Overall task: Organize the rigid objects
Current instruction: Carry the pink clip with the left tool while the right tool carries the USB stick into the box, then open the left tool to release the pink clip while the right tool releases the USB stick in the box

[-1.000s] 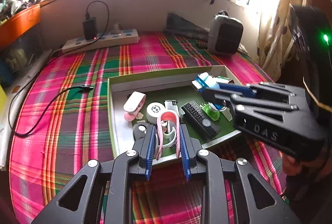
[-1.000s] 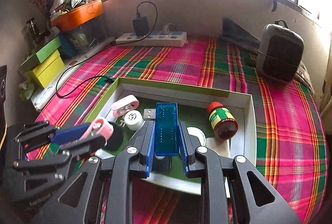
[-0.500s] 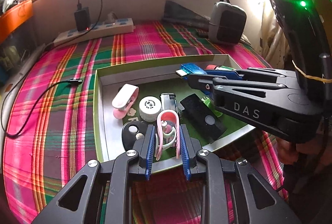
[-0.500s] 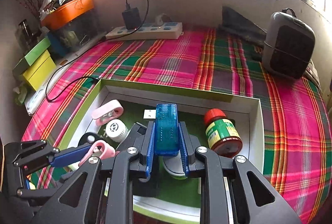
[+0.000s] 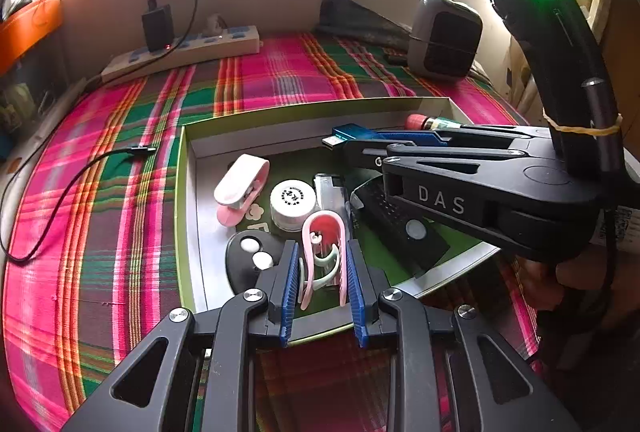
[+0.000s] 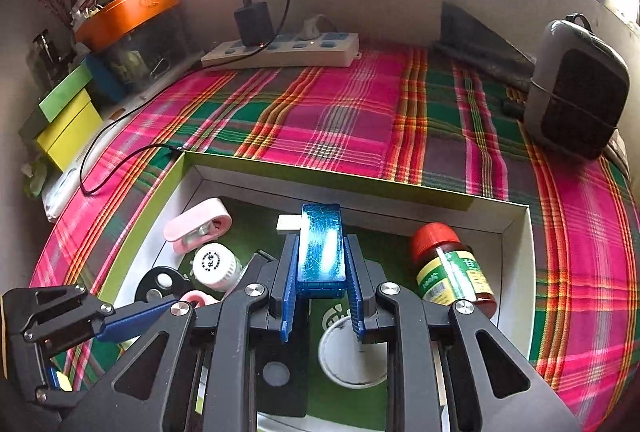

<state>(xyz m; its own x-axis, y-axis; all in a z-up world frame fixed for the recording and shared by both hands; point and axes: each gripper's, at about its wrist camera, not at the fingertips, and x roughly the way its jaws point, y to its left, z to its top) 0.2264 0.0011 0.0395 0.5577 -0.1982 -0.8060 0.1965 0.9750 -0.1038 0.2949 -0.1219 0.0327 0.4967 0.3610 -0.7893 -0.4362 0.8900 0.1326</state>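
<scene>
Gripping a pink clip (image 5: 323,252) over the tray (image 5: 185,216), the left gripper (image 5: 323,282) stays clamped; only the right view shows the right gripper (image 6: 322,284) pinching the blue USB stick (image 6: 321,248) squarely.

L gripper (image 5: 323,264) clamped, pitched down; R gripper (image 6: 322,264) clamped, pitched down, just beside L

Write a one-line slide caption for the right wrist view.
Right gripper clamps a blue USB adapter above the green-rimmed box, near the red-capped bottle.
</scene>
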